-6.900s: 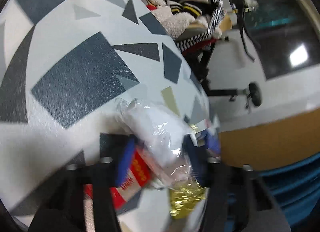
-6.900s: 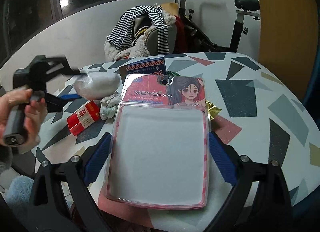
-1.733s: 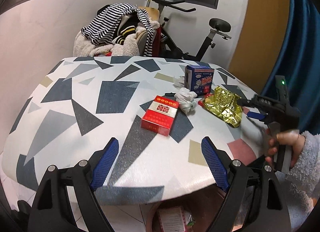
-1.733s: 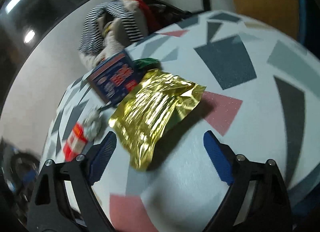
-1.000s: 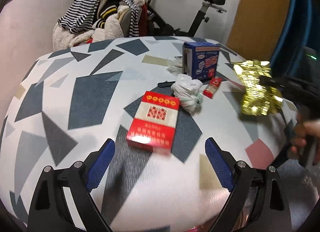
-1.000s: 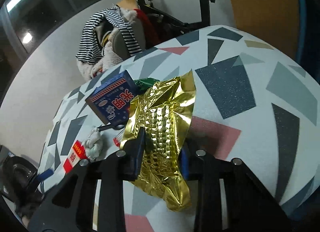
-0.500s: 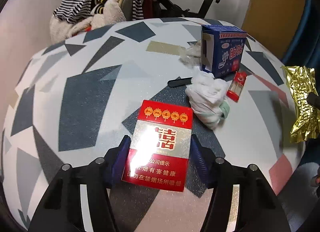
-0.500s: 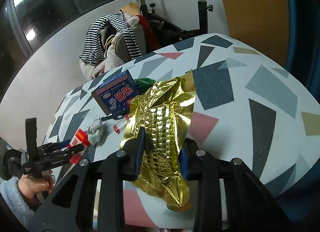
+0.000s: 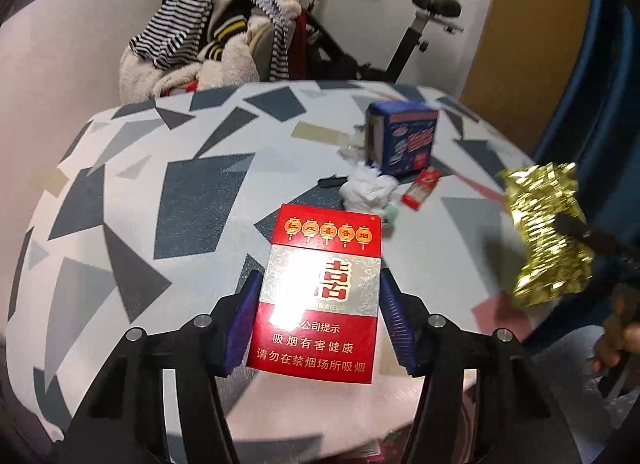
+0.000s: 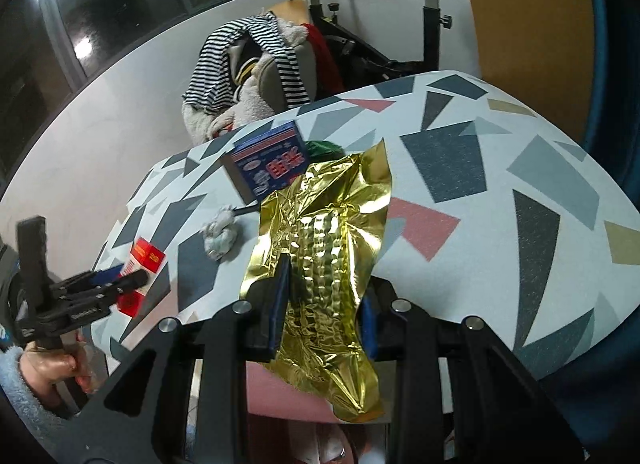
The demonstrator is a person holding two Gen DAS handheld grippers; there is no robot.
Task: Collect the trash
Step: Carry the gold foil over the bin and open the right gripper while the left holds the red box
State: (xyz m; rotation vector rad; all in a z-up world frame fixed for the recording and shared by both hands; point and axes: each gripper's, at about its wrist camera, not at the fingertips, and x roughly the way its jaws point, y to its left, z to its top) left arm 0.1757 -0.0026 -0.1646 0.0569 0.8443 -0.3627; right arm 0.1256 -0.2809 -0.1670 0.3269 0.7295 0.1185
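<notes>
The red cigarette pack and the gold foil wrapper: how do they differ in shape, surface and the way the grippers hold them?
The red cigarette pack is a rigid flat box with printed text; the gold foil wrapper is crumpled, shiny and limp. The left gripper, whose jaws have just been closing, clamps the pack by its side edges. The right gripper pinches the wrapper mid-length, and its lower end hangs loose. Both are trash, each held in a gripper.

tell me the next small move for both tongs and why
Probably carry both loads off the table edge toward a bin. The left tongs have just closed on the red cigarette pack, the right tongs are shut on the gold foil wrapper, both apparently lifted clear of the table.
</notes>
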